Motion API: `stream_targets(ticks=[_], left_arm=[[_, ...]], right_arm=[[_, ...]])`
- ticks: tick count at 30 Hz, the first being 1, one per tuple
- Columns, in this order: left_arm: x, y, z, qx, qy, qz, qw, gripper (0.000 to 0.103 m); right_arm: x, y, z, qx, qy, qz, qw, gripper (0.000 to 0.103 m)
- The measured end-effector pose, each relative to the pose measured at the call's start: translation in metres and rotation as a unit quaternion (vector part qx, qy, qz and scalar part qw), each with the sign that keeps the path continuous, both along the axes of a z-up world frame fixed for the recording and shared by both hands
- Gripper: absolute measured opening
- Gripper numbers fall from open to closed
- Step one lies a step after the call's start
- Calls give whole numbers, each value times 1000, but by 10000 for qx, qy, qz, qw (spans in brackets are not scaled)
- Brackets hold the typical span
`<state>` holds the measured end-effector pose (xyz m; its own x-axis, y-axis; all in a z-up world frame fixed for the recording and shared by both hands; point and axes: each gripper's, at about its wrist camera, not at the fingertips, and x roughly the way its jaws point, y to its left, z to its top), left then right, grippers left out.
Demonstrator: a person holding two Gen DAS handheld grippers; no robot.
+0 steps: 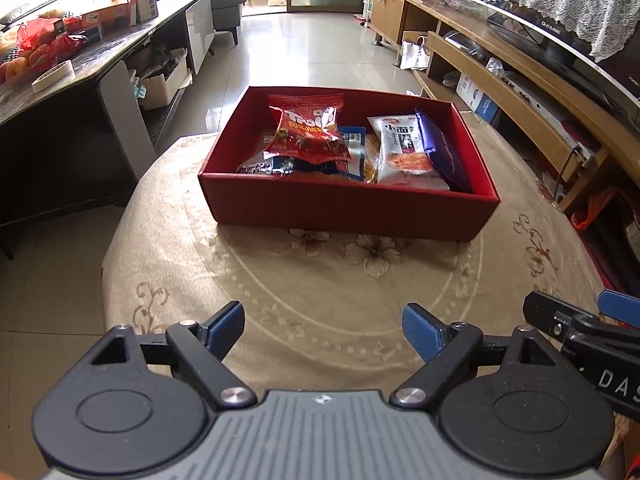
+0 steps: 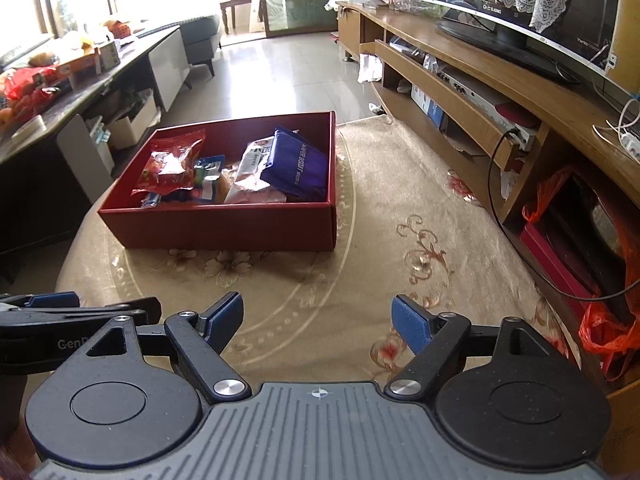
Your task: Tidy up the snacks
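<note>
1. Snack packets are sitting together inside a red box (image 1: 348, 208) on a round surface (image 1: 280, 300) covered with a floral beige cloth; by the look of it, the gathering part of the job is largely finished.
2. A red gummy bag (image 1: 308, 128) is lying on top at the box's left, a white noodle packet (image 1: 400, 144) is resting toward the right, and a purple biscuit pack (image 1: 440, 148) is leaning against the right-hand wall.
3. No loose snack is showing on the cloth in either view, so what is left, if anything, is probably tidying the packets within the box.
4. The left tongs (image 1: 324, 332) are standing wide open and gripping nothing, hovering over bare cloth well short of the box.
5. The right tongs (image 2: 318, 320) are likewise gaping and empty, just beside the left pair, with the box ahead and to their left.
6. Open cloth is lying between both tongs and the box's near wall, giving a clear straight approach.
7. The surface's curved edge is falling away to tiled floor on the left, while a wooden TV cabinet (image 2: 480, 80) is crowding the right side, with an orange plastic bag (image 2: 600, 332) hanging near the right tongs.
8. The box's upright walls are asking for a reach from above rather than from the side.
</note>
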<state>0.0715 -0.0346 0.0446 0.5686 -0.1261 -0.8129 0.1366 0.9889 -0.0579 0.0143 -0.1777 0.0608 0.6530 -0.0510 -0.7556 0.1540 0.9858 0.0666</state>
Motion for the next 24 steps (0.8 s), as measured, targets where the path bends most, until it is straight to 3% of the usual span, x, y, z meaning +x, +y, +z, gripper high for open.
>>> stream_targets(ticks=[24], left_arm=[[-44, 3, -4, 134, -105, -32, 9998, 84]], right_arm=[[-33, 9, -7, -101, 118, 90, 9998, 86]])
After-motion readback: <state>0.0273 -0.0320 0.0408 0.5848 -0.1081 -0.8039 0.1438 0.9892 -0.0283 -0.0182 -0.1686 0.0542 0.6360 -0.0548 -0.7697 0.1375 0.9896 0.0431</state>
